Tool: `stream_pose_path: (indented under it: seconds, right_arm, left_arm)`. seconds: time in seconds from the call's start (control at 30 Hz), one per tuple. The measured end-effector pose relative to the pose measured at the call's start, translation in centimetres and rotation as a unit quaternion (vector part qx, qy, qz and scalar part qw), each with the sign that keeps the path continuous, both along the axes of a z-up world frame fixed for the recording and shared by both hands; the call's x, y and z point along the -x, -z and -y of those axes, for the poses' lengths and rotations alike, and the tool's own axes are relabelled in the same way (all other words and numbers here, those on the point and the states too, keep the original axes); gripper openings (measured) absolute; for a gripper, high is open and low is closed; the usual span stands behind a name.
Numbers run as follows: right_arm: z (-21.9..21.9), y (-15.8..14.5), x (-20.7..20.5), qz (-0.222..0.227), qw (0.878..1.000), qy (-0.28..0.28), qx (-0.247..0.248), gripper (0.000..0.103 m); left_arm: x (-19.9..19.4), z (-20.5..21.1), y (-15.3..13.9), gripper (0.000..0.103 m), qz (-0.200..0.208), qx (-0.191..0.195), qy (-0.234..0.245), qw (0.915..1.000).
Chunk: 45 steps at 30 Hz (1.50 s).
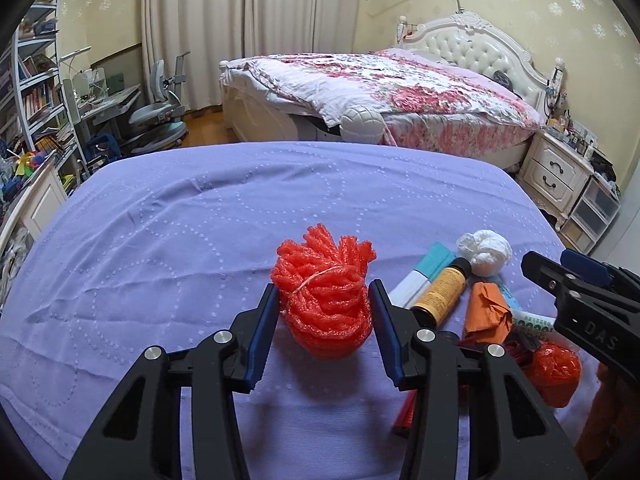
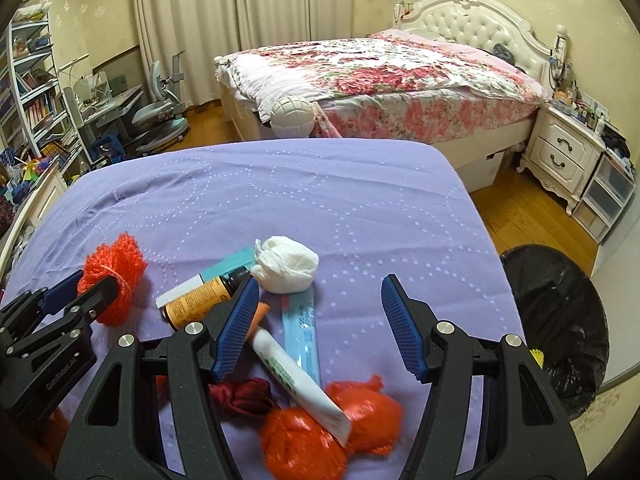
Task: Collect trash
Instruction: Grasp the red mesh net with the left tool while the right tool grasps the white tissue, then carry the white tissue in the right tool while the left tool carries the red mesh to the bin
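Trash lies on a purple cloth-covered table [image 1: 200, 220]. A red foam net bundle [image 1: 326, 296] tied with a rubber band sits between the fingers of my left gripper [image 1: 324, 292], which is open around it; it also shows in the right wrist view [image 2: 114, 268]. My right gripper [image 2: 318, 292] is open and empty above a white tube [image 2: 296, 376], a blue packet [image 2: 302, 328] and orange plastic bags [image 2: 332, 424]. A white tissue wad [image 2: 286, 266], an amber bottle [image 2: 200, 300] and a teal-white box [image 2: 224, 268] lie just ahead.
A bin lined with a black bag [image 2: 556, 320] stands on the floor right of the table. A floral bed [image 1: 400, 88], a nightstand [image 1: 556, 176], a desk with chair [image 1: 156, 112] and bookshelves [image 1: 36, 92] lie beyond.
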State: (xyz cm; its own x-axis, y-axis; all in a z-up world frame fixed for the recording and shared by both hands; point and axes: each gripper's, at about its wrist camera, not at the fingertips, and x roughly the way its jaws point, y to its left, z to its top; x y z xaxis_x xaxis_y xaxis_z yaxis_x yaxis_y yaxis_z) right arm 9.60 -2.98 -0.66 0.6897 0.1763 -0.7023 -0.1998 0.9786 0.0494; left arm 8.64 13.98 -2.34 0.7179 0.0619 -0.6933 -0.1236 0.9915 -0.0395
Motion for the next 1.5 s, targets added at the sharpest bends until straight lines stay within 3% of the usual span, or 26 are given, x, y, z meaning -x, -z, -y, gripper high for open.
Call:
stream_pose_path:
  seconds: [0.57, 0.93, 1.5]
  right_arm:
    - [-3.5, 1.2, -3.5, -0.029, 0.999, -0.007, 0.024, 0.061]
    - [-4.5, 2.3, -4.1, -0.051, 0.998, -0.018, 0.033, 0.035]
    - [-2.6, 0.2, -2.3, -0.019, 1.0, -0.009, 0.007, 0.031]
  left_arm:
    - [-1.1, -5.4, -0.3, 0.046, 0.001, -0.018, -0.057, 0.9982]
    - [-1.3, -5.8, 0.8, 0.046, -0.008, -0.015, -0.056, 0.9983]
    - [-0.5, -4.3, 0.3, 0.046, -0.001, -0.01, -0.045, 0.9989]
